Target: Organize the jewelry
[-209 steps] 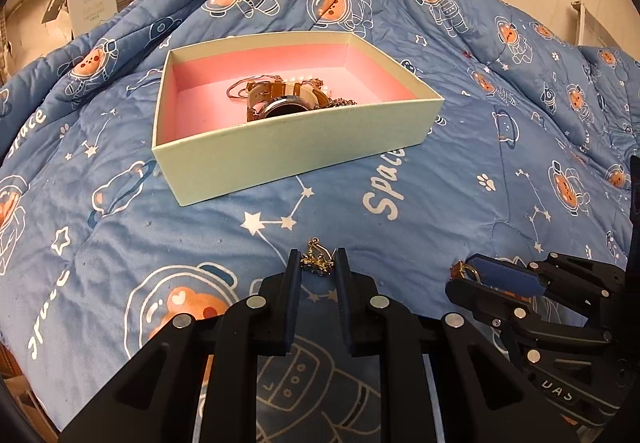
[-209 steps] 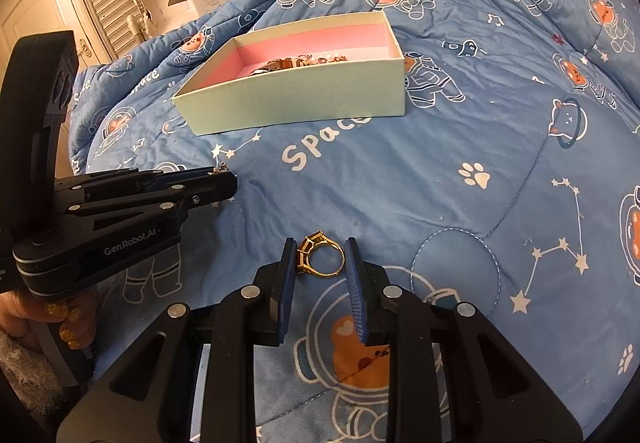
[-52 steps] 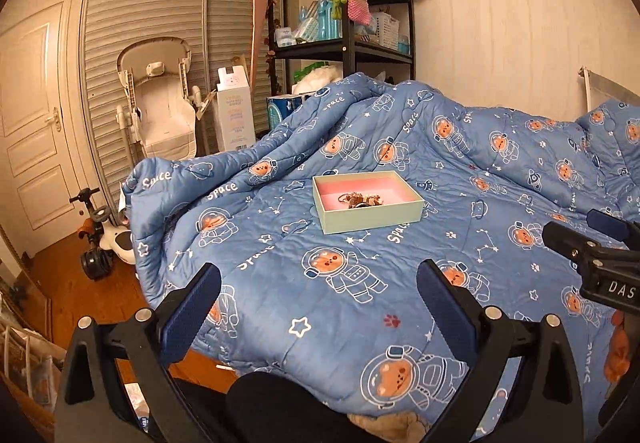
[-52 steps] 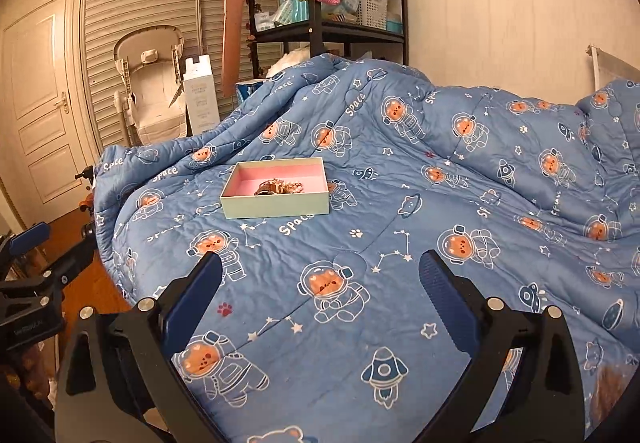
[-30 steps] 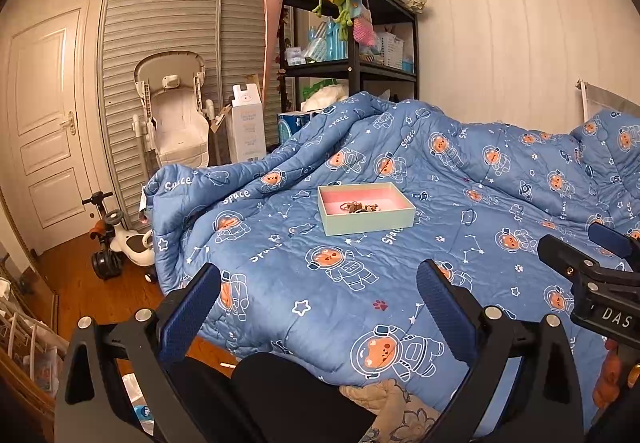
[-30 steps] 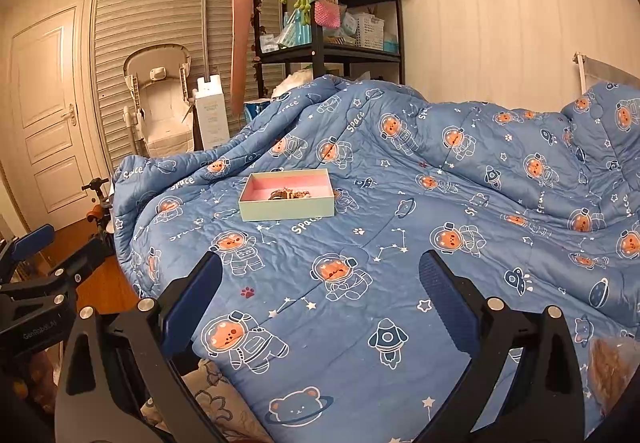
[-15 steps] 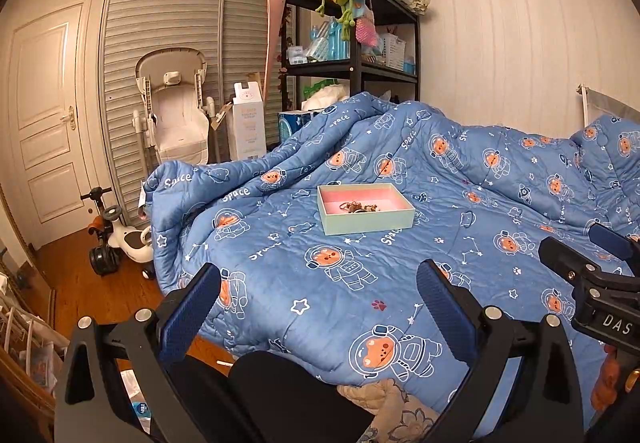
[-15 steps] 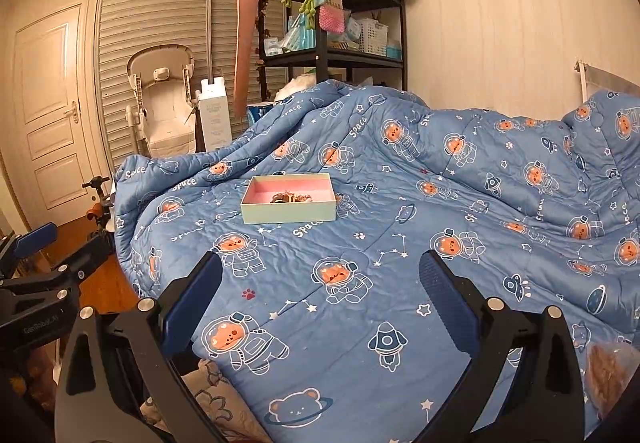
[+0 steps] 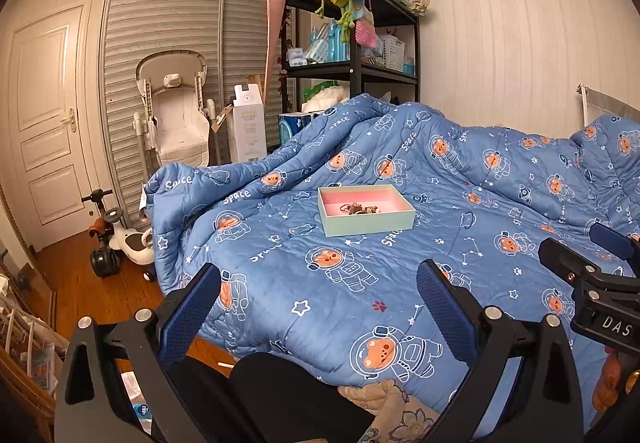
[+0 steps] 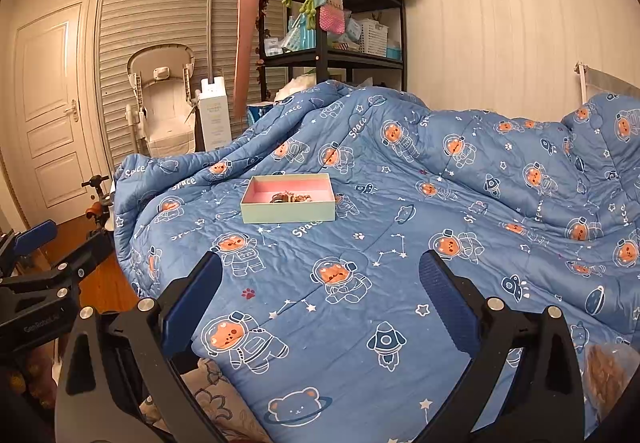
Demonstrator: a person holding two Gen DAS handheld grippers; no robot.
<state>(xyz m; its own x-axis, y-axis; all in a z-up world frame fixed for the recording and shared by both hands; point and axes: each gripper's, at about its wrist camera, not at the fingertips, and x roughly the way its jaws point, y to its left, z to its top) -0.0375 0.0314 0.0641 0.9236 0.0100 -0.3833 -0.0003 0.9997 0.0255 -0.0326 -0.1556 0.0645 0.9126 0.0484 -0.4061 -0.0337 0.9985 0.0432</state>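
Nearest in each wrist view are the claws themselves: the left gripper [image 9: 318,303] and the right gripper [image 10: 320,297] both stand spread wide with nothing between their blue pads, held back over the near edge of the bed above a dark lap and a patterned cloth. Each claw also shows at the side of the other's view, the right gripper [image 9: 592,271] at the right edge and the left gripper [image 10: 48,275] at the left edge. Past them spreads the blue quilt [image 9: 460,243] printed with astronaut bears. Well beyond both claws, toward the middle of the bed and nearer its left edge, lies the box [image 9: 366,222], pale green outside and pink within, open on top. The jewelry [image 9: 359,208] sits in a small heap inside it, against the near wall [image 10: 291,198]; the pieces are too small to tell apart, though one may be a watch. Behind the bed stand a black shelf [image 9: 352,67], a white carton [image 9: 249,127], a high chair [image 9: 176,115] and a door [image 9: 44,123].
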